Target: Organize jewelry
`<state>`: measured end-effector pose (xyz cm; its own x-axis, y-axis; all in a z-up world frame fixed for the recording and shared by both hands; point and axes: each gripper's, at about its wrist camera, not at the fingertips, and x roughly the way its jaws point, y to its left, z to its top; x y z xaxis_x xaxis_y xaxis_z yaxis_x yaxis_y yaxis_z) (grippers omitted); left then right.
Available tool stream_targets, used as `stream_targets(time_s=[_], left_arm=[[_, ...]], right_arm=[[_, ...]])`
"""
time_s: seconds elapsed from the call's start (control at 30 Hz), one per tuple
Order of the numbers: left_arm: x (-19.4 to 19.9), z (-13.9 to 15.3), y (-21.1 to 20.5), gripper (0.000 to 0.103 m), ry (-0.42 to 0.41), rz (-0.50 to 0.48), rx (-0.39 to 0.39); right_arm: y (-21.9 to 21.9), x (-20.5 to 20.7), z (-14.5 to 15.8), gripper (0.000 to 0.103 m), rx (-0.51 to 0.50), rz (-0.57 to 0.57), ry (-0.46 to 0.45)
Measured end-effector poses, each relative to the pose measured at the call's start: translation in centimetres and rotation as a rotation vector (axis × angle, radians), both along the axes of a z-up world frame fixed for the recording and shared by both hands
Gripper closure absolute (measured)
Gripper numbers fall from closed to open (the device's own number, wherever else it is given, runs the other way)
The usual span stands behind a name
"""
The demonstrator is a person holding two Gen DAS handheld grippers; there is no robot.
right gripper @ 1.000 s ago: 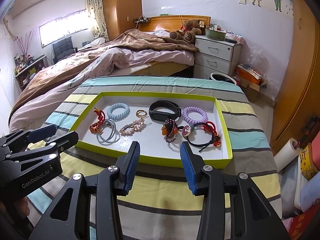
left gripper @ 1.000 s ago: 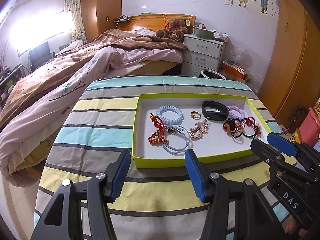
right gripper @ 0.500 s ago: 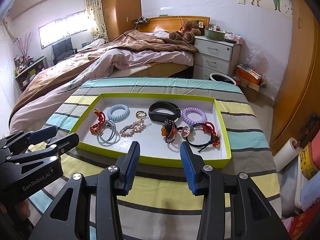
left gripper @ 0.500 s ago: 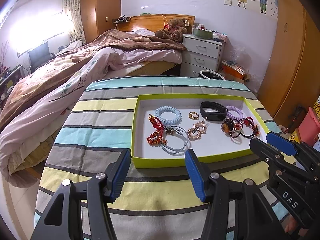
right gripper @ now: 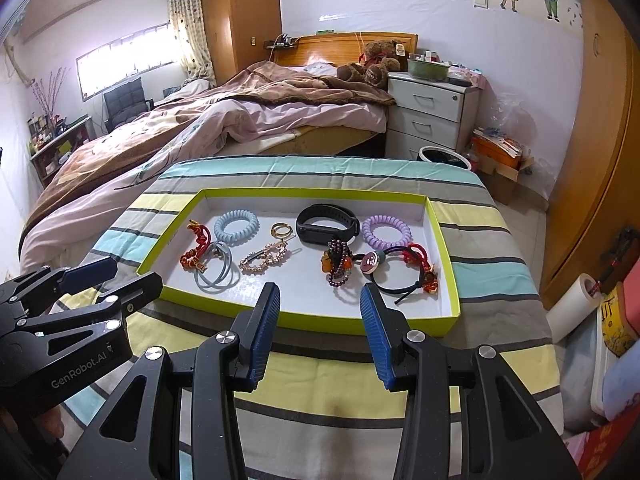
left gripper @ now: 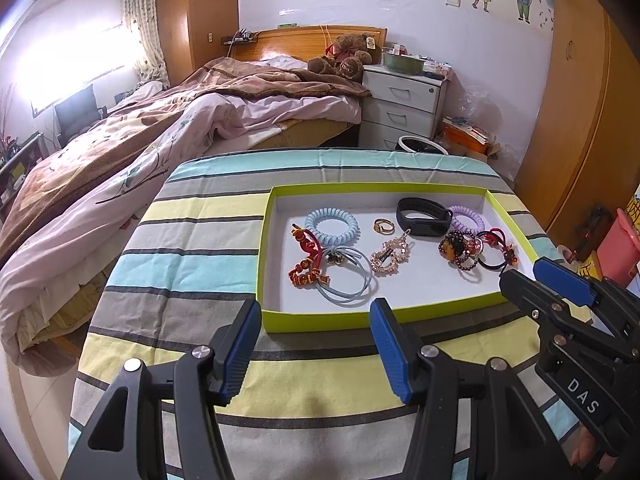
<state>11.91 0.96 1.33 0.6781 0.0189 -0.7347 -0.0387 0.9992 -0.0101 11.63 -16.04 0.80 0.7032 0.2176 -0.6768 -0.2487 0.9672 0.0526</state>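
Observation:
A shallow lime-green tray (left gripper: 320, 322) (right gripper: 304, 322) lies on the striped table. In it lie a blue coil hair tie (left gripper: 331, 224) (right gripper: 236, 226), a purple coil tie (right gripper: 386, 232), a black wristband (left gripper: 420, 216) (right gripper: 326, 224), gold rings (right gripper: 281, 230), a sparkly hair clip (left gripper: 390, 257) (right gripper: 264, 258), a red knotted bracelet (left gripper: 306, 258), grey elastic loops (right gripper: 216, 270), a dark bead bracelet (right gripper: 338, 266) and a black tie with red charms (right gripper: 412, 270). My left gripper (left gripper: 316, 344) stands open before the tray's near edge, holding nothing. My right gripper (right gripper: 320, 332) is open likewise.
The table wears a striped cloth (left gripper: 192, 264). A bed (left gripper: 140, 132) runs along the left and behind. A white drawer unit (right gripper: 432, 116) and a bin (right gripper: 444, 158) stand beyond the table. Wooden wardrobe doors (right gripper: 600, 140) line the right, with clutter on the floor.

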Motion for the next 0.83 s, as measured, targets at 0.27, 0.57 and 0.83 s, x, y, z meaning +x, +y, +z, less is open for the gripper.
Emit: stream_targets(time_s=[0.27, 0.57, 0.83], left_arm=[[-0.13, -0.05, 0.04, 0.047, -0.003, 0.009, -0.003], [-0.18, -0.09, -0.03, 0.047, -0.001, 0.011, -0.001], [-0.27, -0.07, -0.07, 0.047, 0.003, 0.010, 0.001]], right_arm=[[-0.07, -0.02, -0.02, 0.060, 0.003, -0.001, 0.002], [-0.25, -0.14, -0.15, 0.060, 0.012, -0.006, 0.006], [-0.26, -0.14, -0.13, 0.060, 0.013, -0.006, 0.006]])
